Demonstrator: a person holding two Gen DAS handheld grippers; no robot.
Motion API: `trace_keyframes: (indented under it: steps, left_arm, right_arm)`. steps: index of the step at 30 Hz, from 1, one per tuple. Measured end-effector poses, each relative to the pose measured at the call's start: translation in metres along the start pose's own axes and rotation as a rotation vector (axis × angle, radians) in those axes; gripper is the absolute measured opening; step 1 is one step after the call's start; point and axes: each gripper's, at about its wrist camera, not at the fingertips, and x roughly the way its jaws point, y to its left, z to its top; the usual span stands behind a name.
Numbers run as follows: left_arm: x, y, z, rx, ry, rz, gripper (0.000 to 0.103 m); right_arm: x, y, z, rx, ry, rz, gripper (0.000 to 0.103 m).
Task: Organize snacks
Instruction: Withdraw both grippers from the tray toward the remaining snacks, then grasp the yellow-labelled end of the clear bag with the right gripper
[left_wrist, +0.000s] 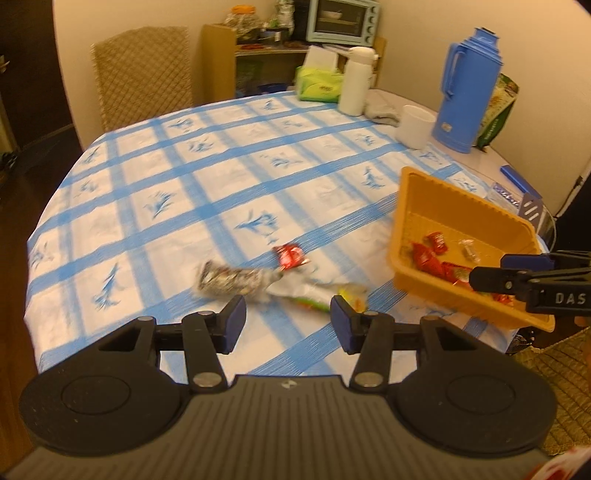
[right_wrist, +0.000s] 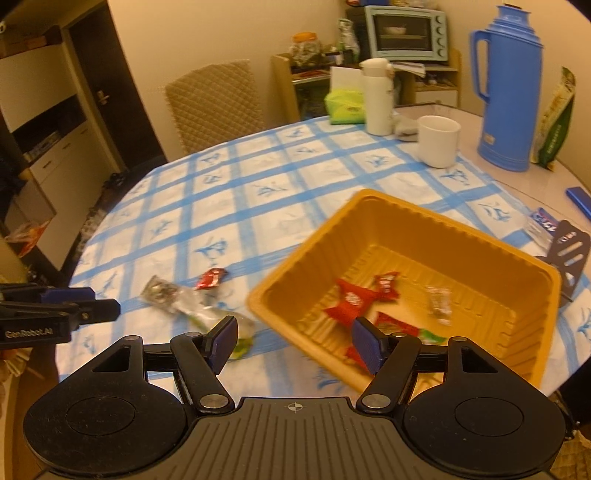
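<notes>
Snacks (left_wrist: 258, 280) loose beneath down-tilted left gripper (left_wrist: 288, 325) and right gripper (right_wrist: 295, 345), both half-open, empty.

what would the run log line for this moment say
left gripper: open, empty | right gripper: open, empty | orange tray: holds red snack packets | loose snacks: on checked tablecloth

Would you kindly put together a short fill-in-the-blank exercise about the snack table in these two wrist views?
1. The red-wrapped snacks already sorted lie inside the ____ tray.
2. The tall thermos at the far side of the table is ____ in colour.
3. The left gripper and the right gripper each stand ____, with nothing between the fingers.
4. The tablecloth is white with a ____ checked pattern.

Missing words: orange; blue; open; blue
</notes>
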Motion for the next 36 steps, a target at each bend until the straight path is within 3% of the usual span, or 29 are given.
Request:
trace_keyframes:
  steps: [17, 36]
  left_arm:
    - [-0.011, 0.046, -0.024, -0.084, 0.028, 0.069, 0.047]
    - [0.042, 0.026, -0.019, -0.025, 0.112, -0.019, 0.046]
  right_arm:
    - [0.042, 0.041, -0.019, -0.063, 0.065, 0.101, 0.068]
    - [0.09, 0.037, -0.041, -0.083, 0.074, 0.074, 0.066]
